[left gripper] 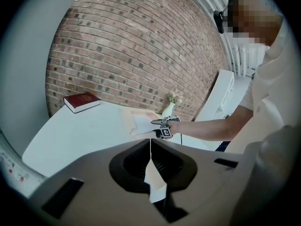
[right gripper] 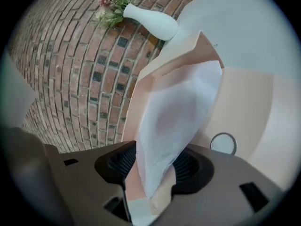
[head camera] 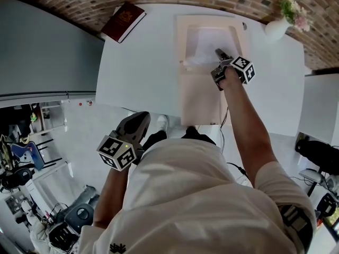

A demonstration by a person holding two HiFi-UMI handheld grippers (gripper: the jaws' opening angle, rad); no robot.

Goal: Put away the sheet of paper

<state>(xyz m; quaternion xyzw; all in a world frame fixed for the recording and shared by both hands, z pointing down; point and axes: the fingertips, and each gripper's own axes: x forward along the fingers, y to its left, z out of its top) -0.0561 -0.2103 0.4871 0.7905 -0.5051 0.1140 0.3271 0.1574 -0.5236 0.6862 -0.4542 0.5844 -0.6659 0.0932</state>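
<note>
Now the sheet of paper [right gripper: 181, 107] rests against the far half of the peach folder [head camera: 200, 97], which lies on the white bench [head camera: 137, 62], and the sheet's near corner reaches down between the jaws of the right tool [right gripper: 150, 173]. These jaws stand wide apart and do not press the sheet, probably so that it can settle in the folder by itself. The left tool [head camera: 139, 121] is held near the person's body, well apart from the folder, as it is not needed; its jaws seem to be together on nothing, though its own view is not very clear.
</note>
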